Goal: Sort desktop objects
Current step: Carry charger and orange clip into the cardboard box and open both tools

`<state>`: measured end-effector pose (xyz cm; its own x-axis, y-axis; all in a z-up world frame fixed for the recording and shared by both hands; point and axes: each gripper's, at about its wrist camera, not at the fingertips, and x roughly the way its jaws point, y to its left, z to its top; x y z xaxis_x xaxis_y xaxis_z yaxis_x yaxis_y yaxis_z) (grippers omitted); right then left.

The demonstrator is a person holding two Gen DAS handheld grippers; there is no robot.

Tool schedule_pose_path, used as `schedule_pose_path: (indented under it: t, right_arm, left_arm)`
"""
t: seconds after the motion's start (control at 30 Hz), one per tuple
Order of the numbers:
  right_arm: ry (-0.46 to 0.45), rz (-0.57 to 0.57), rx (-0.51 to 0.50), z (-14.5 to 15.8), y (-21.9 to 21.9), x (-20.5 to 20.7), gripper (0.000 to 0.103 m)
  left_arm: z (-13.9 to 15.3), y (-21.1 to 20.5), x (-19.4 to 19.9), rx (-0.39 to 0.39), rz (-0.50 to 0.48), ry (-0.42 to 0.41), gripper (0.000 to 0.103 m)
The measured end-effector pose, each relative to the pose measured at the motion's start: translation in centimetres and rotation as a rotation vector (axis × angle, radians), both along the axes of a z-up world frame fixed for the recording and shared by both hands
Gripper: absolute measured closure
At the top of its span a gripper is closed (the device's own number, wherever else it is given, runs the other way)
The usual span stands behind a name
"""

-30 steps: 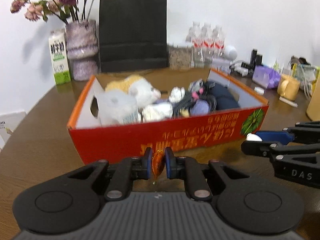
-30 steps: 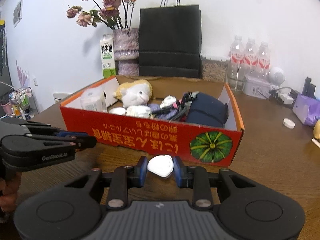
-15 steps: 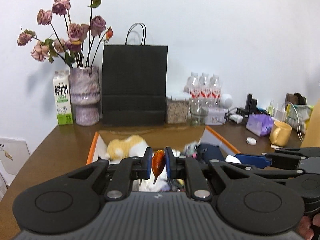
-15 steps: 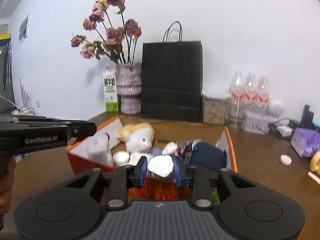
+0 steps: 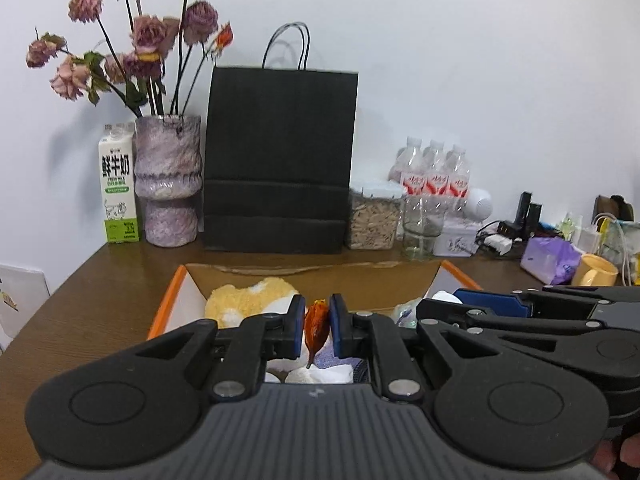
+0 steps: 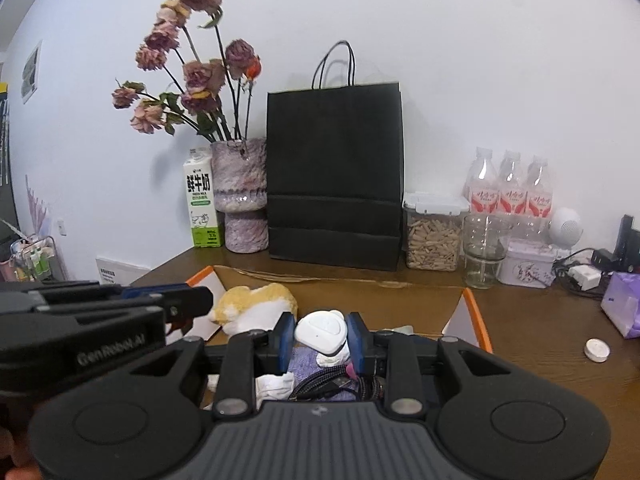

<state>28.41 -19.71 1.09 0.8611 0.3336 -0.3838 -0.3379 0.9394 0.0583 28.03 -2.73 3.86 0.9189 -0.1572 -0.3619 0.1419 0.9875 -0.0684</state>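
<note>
My left gripper (image 5: 316, 326) is shut on a small orange wrapped piece (image 5: 316, 328) and hangs over the open orange cardboard box (image 5: 168, 304). My right gripper (image 6: 320, 334) is shut on a white rounded plastic object (image 6: 322, 332), also above the box (image 6: 476, 316). Inside lie a yellow and white plush toy (image 5: 248, 300), white crumpled bits, a purple cloth (image 6: 306, 362) and black cables (image 6: 328, 388). The right gripper shows at the right of the left wrist view (image 5: 460, 304); the left one shows at the left of the right wrist view (image 6: 200, 300).
Along the wall stand a milk carton (image 5: 118, 184), a purple vase with dried roses (image 5: 168, 184), a black paper bag (image 5: 280, 168), a jar of grain (image 5: 374, 216), water bottles (image 5: 434, 172) and a glass (image 6: 484, 248). A yellow mug (image 5: 594, 276), purple pack (image 6: 624, 304) and small white cap (image 6: 597, 350) lie right.
Both grippers rose from in front of the box's red front wall and moved forward over its opening, each keeping its object. The front wall has dropped out of view.
</note>
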Motion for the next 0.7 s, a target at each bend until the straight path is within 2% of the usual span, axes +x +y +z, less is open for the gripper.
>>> schedule_pose_path:
  t: [0.1,0.27,0.53,0.57,0.6,0.63,0.67,0.7]
  right_arm:
    - [0.024,0.005,0.015,-1.5,0.1,1.2,0.076]
    - [0.049,0.015,-0.024,-3.1,0.4,2.0,0.076]
    - [0.062,-0.005,-0.026,-3.5,0.1,2.2,0.076]
    - [0.058,-0.014,-0.023,-3.4,0.0,2.1,0.075]
    - [0.049,-0.024,-0.018,-3.2,-0.1,1.9,0.066]
    - [0.04,-0.032,-0.015,-3.1,-0.3,1.7,0.058]
    - [0.027,-0.041,-0.011,-2.9,-0.5,1.5,0.04]
    - [0.01,-0.061,-0.007,-2.7,-0.7,1.3,0.031]
  left_arm:
    - [-1.3,0.0,1.1,-0.007,0.005,0.017,0.089]
    - [-2.5,-0.1,2.5,0.005,-0.009,0.059,0.089]
    - [-2.6,-0.1,2.0,0.02,0.02,0.014,0.087]
    - [-2.4,-0.1,1.8,0.026,0.025,0.001,0.081]
    - [-2.2,0.0,1.5,0.028,0.032,-0.017,0.062]
    - [-2.0,0.0,1.2,0.034,0.047,-0.036,0.053]
    - [-1.8,0.0,1.0,0.048,0.073,-0.055,0.042]
    - [-1.5,0.1,0.7,0.065,0.094,-0.073,0.03]
